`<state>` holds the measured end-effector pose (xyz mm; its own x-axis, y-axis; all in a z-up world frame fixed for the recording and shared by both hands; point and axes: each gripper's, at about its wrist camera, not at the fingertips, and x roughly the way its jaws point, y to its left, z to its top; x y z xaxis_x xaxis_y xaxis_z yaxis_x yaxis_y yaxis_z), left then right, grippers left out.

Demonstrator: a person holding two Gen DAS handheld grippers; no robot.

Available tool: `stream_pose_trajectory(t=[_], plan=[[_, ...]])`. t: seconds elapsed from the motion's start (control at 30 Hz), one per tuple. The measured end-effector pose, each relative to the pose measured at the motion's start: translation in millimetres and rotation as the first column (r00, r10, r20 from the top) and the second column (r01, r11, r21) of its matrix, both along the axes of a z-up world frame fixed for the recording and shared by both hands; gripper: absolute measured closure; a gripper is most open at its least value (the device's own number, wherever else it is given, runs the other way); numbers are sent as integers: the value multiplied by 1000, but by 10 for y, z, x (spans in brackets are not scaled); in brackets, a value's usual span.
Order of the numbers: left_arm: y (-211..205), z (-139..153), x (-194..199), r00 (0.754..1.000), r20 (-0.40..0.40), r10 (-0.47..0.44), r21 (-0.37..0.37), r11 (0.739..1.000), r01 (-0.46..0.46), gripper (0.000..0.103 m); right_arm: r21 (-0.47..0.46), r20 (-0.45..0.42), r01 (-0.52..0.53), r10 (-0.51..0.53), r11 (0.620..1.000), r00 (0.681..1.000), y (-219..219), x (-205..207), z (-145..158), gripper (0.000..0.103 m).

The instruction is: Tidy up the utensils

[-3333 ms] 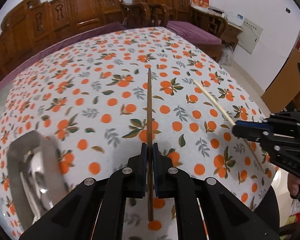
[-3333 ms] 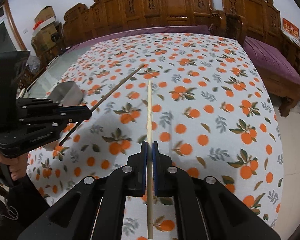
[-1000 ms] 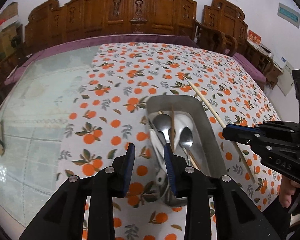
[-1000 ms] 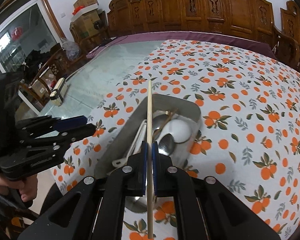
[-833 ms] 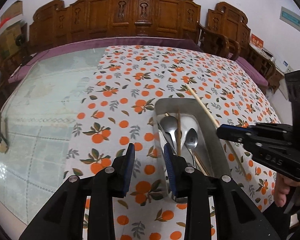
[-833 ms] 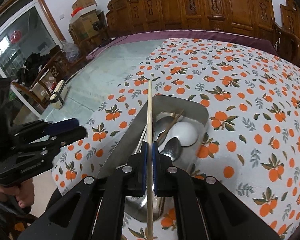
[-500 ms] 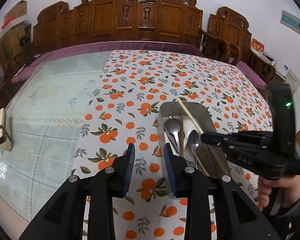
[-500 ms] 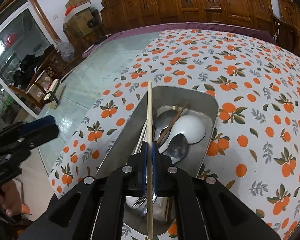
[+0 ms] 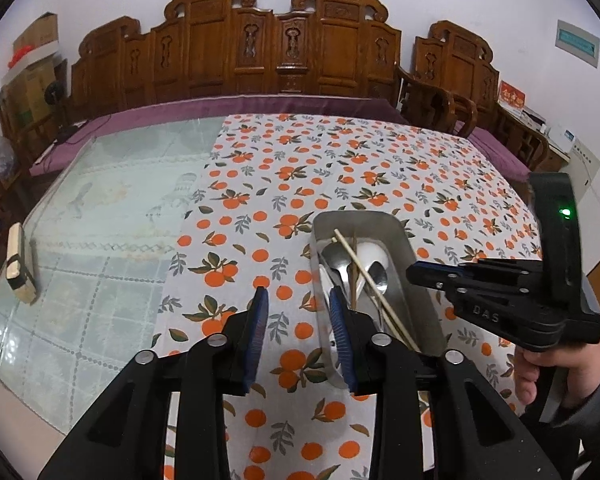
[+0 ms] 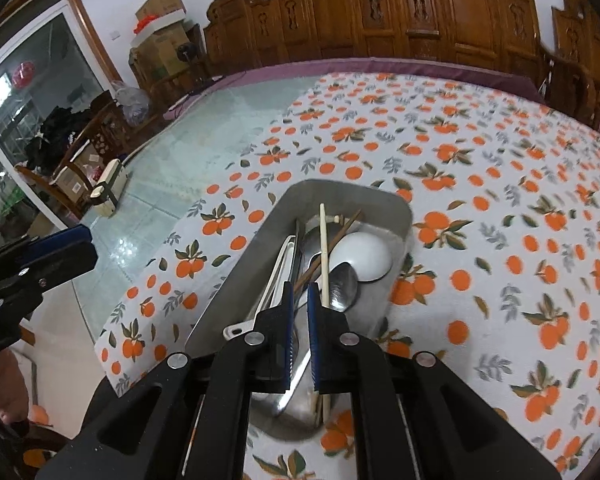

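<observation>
A metal tray (image 9: pixel 414 256) (image 10: pixel 236 280) sits on the orange-print tablecloth and holds metal spoons (image 10: pixel 342 284), a white spoon (image 10: pixel 364 256), a dark chopstick (image 10: pixel 332 240) and a light wooden chopstick (image 10: pixel 323 256) (image 9: pixel 370 280). My right gripper (image 10: pixel 299 300) is open just above the tray's near end, and the light chopstick lies free in the tray beside its right finger. My left gripper (image 9: pixel 298 308) is open and empty, over the cloth just left of the tray. The right gripper also shows in the left wrist view (image 9: pixel 420 272).
The tablecloth (image 9: pixel 340 168) covers the right part of a glass table (image 9: pixel 112 208). A small beige block (image 9: pixel 18 264) lies near the table's left edge. Carved wooden chairs (image 9: pixel 280 52) line the far side. The table's near edge is close below both grippers.
My right gripper has opened and the light chopstick has dropped into the tray. My left gripper stayed open and shifted slightly. Earlier, the left gripper put the dark chopstick into the tray.
</observation>
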<state>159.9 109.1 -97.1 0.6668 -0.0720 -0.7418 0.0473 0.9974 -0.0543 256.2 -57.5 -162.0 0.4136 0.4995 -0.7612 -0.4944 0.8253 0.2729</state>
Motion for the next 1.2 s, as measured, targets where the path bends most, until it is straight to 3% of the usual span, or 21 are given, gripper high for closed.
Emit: stream_pose_trajectory(t=[0.1,0.13,0.2,0.3,0.4,0.43,0.63,0.73,1.0,1.2], plan=[[-76,61,-88,1000,22,-5,0,1000,5,63,2,50,22,-22,1000,999,-159,-176,162,92],[-110,68,-115,1000,25,-7,1,1000,7,60,6,63,31,-31,1000,998,-221,-237,210,85],[-166,77,-172,999,38,-7,3,1000,7,43,9,101,55,-56,998,993,-382,-404,325,76],[-272,68,-271,999,52,-16,6,1000,16,38,12,144,85,-85,996,986,-598,-610,443,62],[-397,56,-377,998,66,-19,14,1000,18,20,7,187,138,-137,990,973,-840,-840,544,42],[-445,61,-420,997,75,-25,21,1000,23,18,15,201,159,-158,987,967,-934,-920,581,33],[-636,114,-600,996,92,-19,28,999,16,9,32,240,250,-250,968,938,-1295,-1276,718,9],[-724,199,-699,994,112,-21,37,999,17,8,32,269,275,-273,961,924,-1390,-1447,799,3],[-927,563,-999,983,183,-26,44,999,18,8,63,366,326,-326,943,872,-1579,-1817,1209,3],[-1046,911,-1203,968,252,-21,46,999,10,8,83,479,353,-348,932,806,-1606,-2124,1653,3]])
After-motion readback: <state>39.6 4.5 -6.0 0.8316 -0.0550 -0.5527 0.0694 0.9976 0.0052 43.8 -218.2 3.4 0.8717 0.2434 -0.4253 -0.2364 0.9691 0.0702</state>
